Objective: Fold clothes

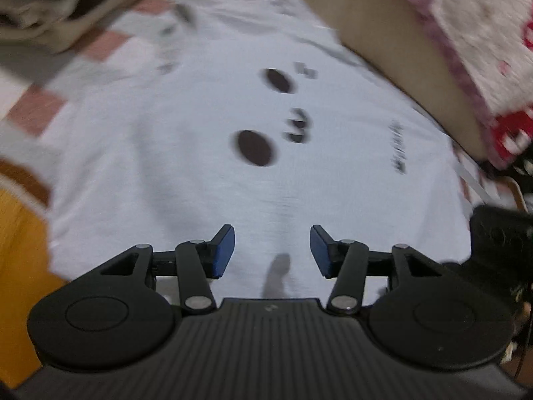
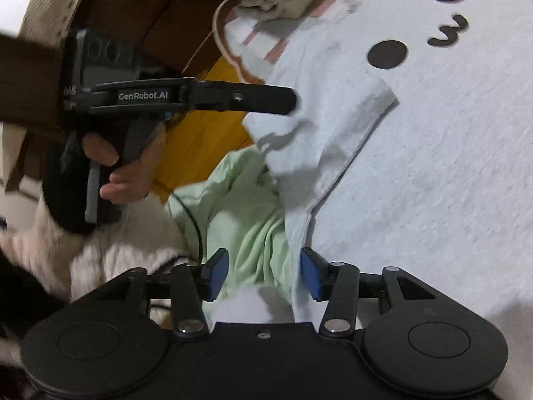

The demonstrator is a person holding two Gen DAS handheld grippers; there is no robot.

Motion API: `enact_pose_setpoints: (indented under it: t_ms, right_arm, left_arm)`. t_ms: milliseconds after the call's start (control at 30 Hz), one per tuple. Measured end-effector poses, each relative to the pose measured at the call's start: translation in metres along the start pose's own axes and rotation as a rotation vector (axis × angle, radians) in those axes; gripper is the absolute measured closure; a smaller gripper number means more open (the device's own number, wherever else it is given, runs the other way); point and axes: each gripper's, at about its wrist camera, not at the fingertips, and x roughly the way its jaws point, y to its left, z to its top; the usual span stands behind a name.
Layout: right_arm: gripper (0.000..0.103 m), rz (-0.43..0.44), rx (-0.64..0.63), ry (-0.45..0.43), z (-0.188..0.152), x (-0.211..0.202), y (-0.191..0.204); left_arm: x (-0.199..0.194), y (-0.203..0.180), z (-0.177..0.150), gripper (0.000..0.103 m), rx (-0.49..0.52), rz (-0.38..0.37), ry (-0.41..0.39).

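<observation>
White T-shirt (image 2: 416,166) lies flat — its folded sleeve (image 2: 333,140) beside the left claw (image 2: 293,100), nearer than the right claw (image 2: 265,273); both half-open, gripping nothing.

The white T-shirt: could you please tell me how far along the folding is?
Done: the white T-shirt lies spread out, print up. In hand: nothing gripped; the left gripper hovers open over it, the right gripper stands open at its edge, its sleeve lying creased. Left: every fold, plus the green garment beside it.
</observation>
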Motion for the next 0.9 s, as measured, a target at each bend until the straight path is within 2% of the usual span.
enact_pose_setpoints:
  t_ms: [67,133,267,367,467,600,800,833,900]
  right_arm:
    - [0.046,0.013,0.065,-0.012,-0.003,0.005,-0.008]
    - [0.045,0.079,0.095,-0.026,-0.007,0.009,-0.007]
    - [0.045,0.057,0.072,-0.014,-0.021,0.009,-0.002]
    - [0.05,0.046,0.117,-0.021,-0.027,0.008,-0.009]
    - [0.049,0.009,0.085,-0.002,-0.025,0.006,-0.002]
    - [0.049,-0.02,0.062,0.04,-0.017,-0.004,0.003]
    - [0.046,-0.076,-0.013,0.003,0.009,-0.022,0.012]
    - [0.046,-0.087,-0.015,-0.007,0.012,-0.022,0.011]
    - [0.046,-0.109,-0.015,-0.021,0.017,-0.016,0.008]
  left_arm:
    - [0.003,0.007,-0.002,0.054,-0.015,0.021,0.028]
    - [0.007,0.011,-0.005,0.054,-0.01,0.059,0.053]
    - [0.022,-0.001,-0.011,0.053,0.093,0.182,0.114]
    - [0.029,-0.009,-0.014,0.052,0.141,0.21,0.133]
    - [0.031,-0.014,-0.013,0.051,0.187,0.256,0.132]
    - [-0.006,0.006,0.0,0.049,0.125,0.365,-0.032]
    - [-0.028,0.088,0.007,0.048,-0.225,0.404,-0.038]
    - [-0.026,0.095,0.005,0.048,-0.26,0.389,-0.022]
    - [-0.021,0.096,0.006,0.048,-0.265,0.39,-0.014]
